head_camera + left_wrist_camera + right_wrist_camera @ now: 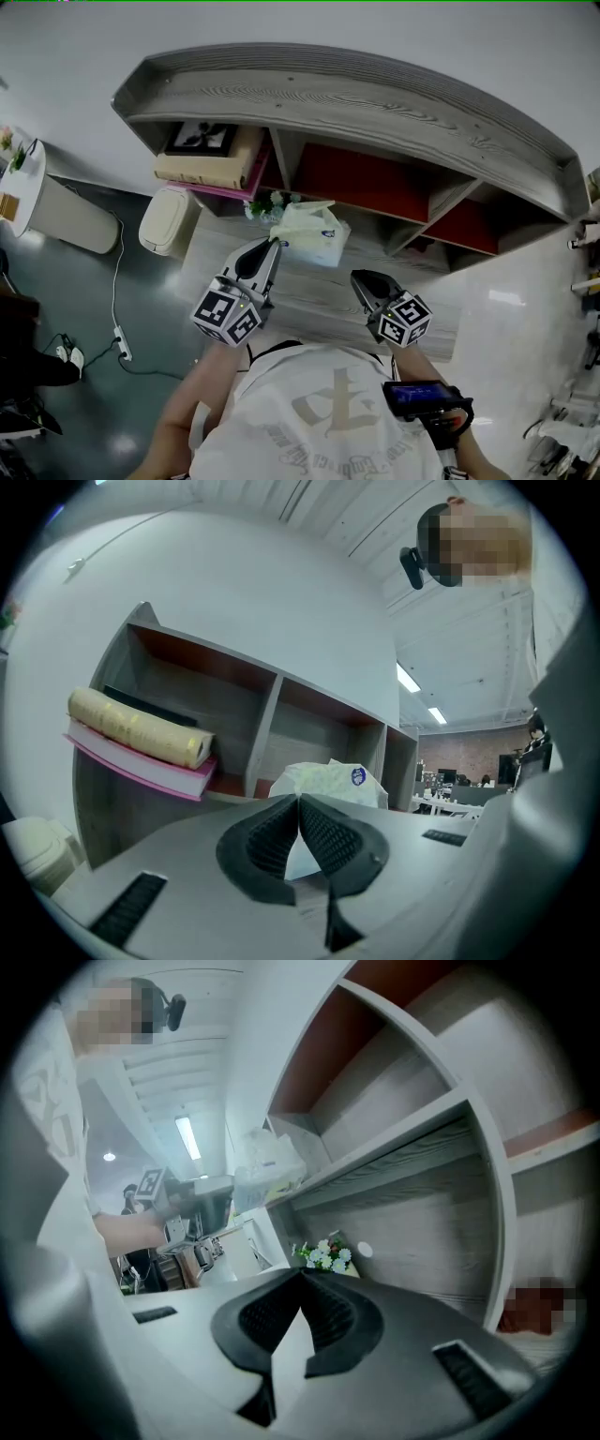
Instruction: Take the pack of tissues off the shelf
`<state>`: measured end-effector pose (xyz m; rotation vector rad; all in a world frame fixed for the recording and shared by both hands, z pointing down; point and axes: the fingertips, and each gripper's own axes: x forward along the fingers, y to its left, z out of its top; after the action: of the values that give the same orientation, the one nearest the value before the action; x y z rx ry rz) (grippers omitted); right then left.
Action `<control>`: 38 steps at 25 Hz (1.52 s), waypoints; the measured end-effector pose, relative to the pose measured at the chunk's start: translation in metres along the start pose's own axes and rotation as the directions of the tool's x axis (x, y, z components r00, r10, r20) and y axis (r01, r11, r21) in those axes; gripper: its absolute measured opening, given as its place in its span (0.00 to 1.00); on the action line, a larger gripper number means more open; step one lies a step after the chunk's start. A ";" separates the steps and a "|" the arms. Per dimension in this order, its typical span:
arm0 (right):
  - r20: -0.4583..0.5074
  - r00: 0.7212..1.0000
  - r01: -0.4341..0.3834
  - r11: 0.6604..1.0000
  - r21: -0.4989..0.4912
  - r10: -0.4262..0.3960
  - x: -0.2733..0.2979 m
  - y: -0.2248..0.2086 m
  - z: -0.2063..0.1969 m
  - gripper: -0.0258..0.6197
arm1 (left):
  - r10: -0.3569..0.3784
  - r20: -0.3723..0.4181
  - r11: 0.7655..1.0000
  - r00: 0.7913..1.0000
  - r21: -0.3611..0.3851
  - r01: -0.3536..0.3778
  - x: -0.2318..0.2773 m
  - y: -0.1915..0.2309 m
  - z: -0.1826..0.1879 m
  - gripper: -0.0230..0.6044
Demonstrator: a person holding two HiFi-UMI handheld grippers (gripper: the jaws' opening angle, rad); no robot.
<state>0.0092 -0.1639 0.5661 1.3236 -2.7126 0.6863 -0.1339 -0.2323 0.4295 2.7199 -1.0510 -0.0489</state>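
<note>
1. Tool state: the left gripper has its jaws closed on a thin corner of the pack of tissues. The right gripper has its jaws together on nothing and stands apart from the pack, to its right.
2. Location of item: the pack hangs off the left gripper's tips, out in front of the shelf. It is roughly level with the divider between the left and middle compartments and above the lower board. It appears to rest on nothing.
3. Risk of a drop: the hold takes only soft wrap at one corner, and the bulk of the pack lies beyond the tips. The likely cause would be the film sliding out or tearing under a sharp pull or swing.
4. Risk of collision: the small flowers and the stack of books sit near the pack, on its left. A careless sweep that way could knock them over.
5. Risk of a snag: the pack is close to the shelf front. A move upward or inward could catch it on a board edge and strip it from the jaws.
6. Backup: the right gripper cannot steady the pack until its jaws part, so a slip would likely go uncaught.
</note>
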 end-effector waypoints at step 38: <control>-0.029 0.998 -0.056 0.996 -0.070 0.054 0.039 0.057 -0.011 0.04 | 0.173 -0.159 0.981 0.972 -0.063 -0.185 -0.113 0.054 -0.117 0.07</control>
<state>-0.0611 -0.1577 0.5640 1.2200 -2.7338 0.6009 -0.2408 -0.1726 0.5495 2.5036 -1.2168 0.1441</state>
